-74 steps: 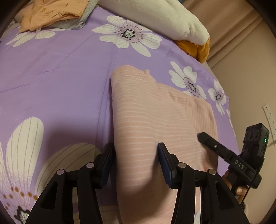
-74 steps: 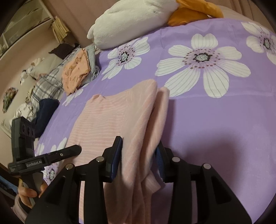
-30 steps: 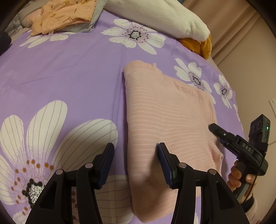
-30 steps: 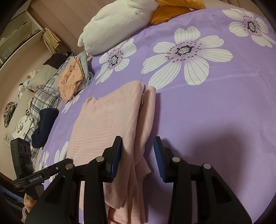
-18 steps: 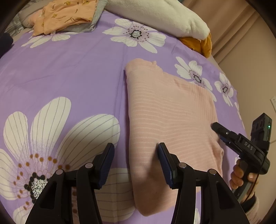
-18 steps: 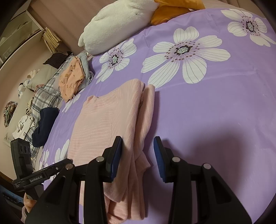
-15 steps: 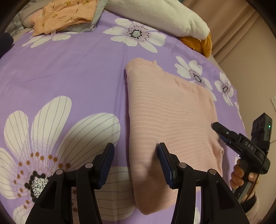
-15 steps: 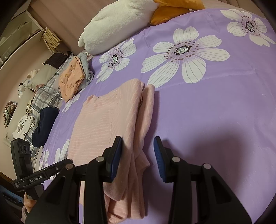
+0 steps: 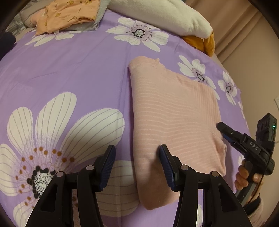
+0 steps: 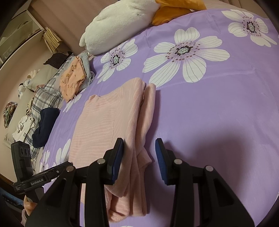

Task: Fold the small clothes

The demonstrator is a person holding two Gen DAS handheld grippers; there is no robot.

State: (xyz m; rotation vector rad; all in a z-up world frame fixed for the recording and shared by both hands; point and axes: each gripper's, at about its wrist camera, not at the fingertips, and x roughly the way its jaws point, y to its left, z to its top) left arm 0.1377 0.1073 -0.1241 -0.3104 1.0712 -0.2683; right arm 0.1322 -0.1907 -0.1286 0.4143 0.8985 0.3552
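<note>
Left wrist view shows the left gripper (image 9: 136, 165) with its jaws spread and nothing between the pads; its right finger (image 9: 166, 163) hangs over the near left edge of the pink shirt (image 9: 174, 113), while the other finger is over bare bedsheet (image 9: 69, 73). Two and a half seconds ago these same jaws straddled the shirt's folded edge close up; now the gripper has pulled back and more of the big white flower print lies in front of it. In the right wrist view the right gripper (image 10: 139, 153) is likewise released, fingers apart, poised above the loose sleeve layers at the shirt's right edge without pinching them. Earlier the cloth stood up between its pads; now it lies slack on the sheet. The shirt rests folded lengthwise in the middle of the purple flowered bed, sleeve tucked along its right side, bottom hem nearest the grippers. Beyond it, near the head of the bed, are a white plush pillow (image 9: 165, 15), an orange cloth (image 9: 204, 41), and a stack of folded clothes (image 9: 69, 14). A dark navy garment (image 10: 45, 124) lies at the bed's left side.
</note>
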